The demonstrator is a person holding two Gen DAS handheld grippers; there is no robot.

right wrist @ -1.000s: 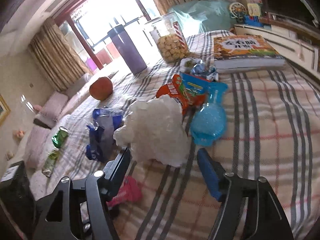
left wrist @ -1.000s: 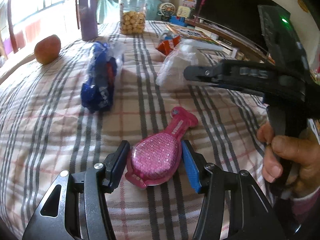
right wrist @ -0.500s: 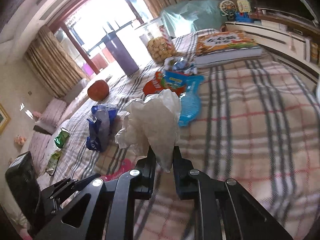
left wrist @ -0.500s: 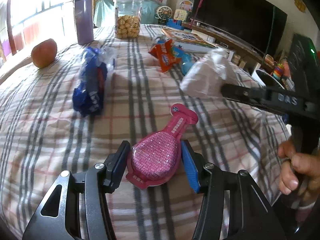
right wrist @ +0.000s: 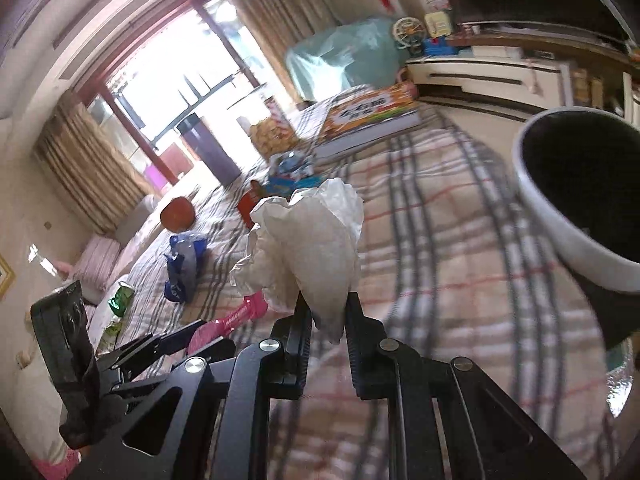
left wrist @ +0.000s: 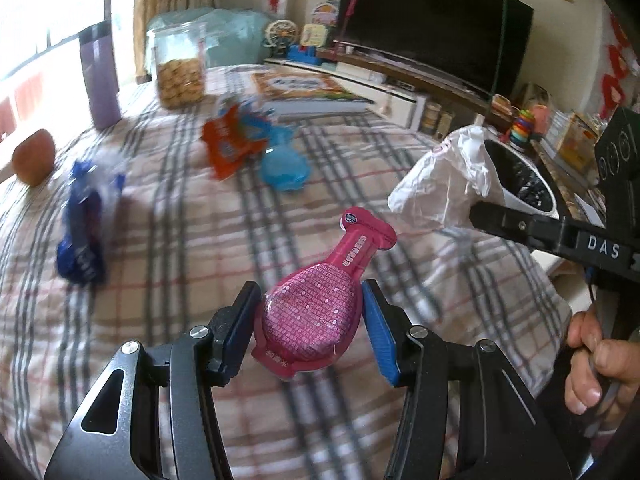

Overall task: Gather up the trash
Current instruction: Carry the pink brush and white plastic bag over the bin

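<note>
a: trash first, biggest down. the plaid table cloth (left wrist: 168, 240) carries most of it. the white bin (right wrist: 560, 216) with its dark inside sits at three o'clock in the right wrist view, off the cloth's edge.

b: and the crumpled white tissue (right wrist: 312, 240)?

a: the right gripper (right wrist: 326, 312) has its jaws clamped on the tissue's lower tip, so the wad stands up above the fingers, off the cloth. in the left wrist view the same wad shows at two o'clock, just beside the bin's rim.

b: the left one?

a: the left gripper (left wrist: 308, 312) has the pink glitter pouch (left wrist: 316, 304) between its jaws, its neck pointing to one o'clock. the pads sit against the pouch's sides, though i cannot tell how firmly they press.

b: what lies loose?

a: a blue wrapper (left wrist: 82, 216) at nine o'clock in the left wrist view, an orange snack packet (left wrist: 226, 142) at eleven o'clock, and a blue pouch (left wrist: 285, 168) just beside it at twelve. all blurred.

b: other things?

a: a book (right wrist: 372, 116), a purple tumbler (left wrist: 100, 80), a cookie jar (left wrist: 180, 68) and a reddish fruit (left wrist: 34, 156), all at the far side of the cloth.
</note>
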